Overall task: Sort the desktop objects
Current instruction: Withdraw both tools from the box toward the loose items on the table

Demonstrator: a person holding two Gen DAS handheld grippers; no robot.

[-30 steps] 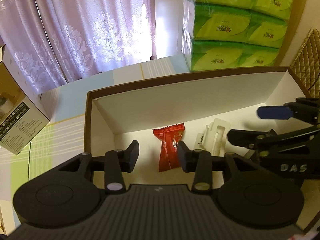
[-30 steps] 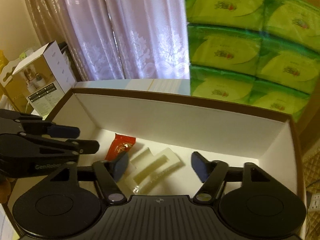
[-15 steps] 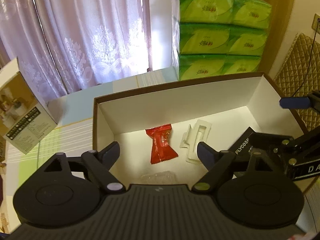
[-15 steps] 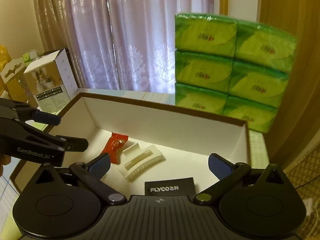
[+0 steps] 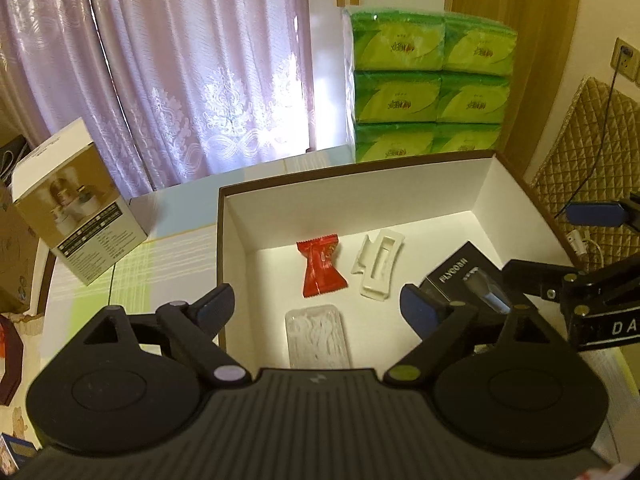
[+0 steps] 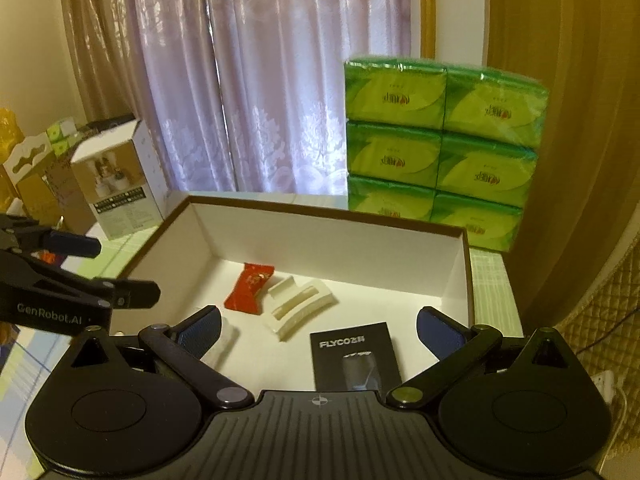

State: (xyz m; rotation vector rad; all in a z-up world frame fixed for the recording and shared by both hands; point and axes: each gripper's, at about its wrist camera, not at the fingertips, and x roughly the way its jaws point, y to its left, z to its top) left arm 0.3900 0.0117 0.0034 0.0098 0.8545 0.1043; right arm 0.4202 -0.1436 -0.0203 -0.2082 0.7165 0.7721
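Note:
An open white-lined cardboard box (image 5: 400, 172) (image 6: 320, 236) lies on the table. In it are a red candy wrapper (image 5: 320, 270) (image 6: 250, 286), a white plastic holder (image 5: 378, 264) (image 6: 298, 306), a black FLYCO box (image 5: 460, 280) (image 6: 354, 356) and a clear case of floss picks (image 5: 318, 338). My left gripper (image 5: 318, 306) hangs open above the box's near side, nothing between its fingers. My right gripper (image 6: 318, 330) is open too, above the FLYCO box, holding nothing. Each gripper shows at the edge of the other's view.
A stack of green tissue packs (image 5: 430, 88) (image 6: 440, 148) stands behind the box. A white and tan product carton (image 5: 76, 216) (image 6: 120, 184) sits to the left on the checked tablecloth. Lilac curtains hang behind; a quilted chair back (image 5: 580, 152) is at the right.
Both grippers have pulled back and up from the box and opened wider. The floss pick case and the FLYCO box have come into sight on the box floor.

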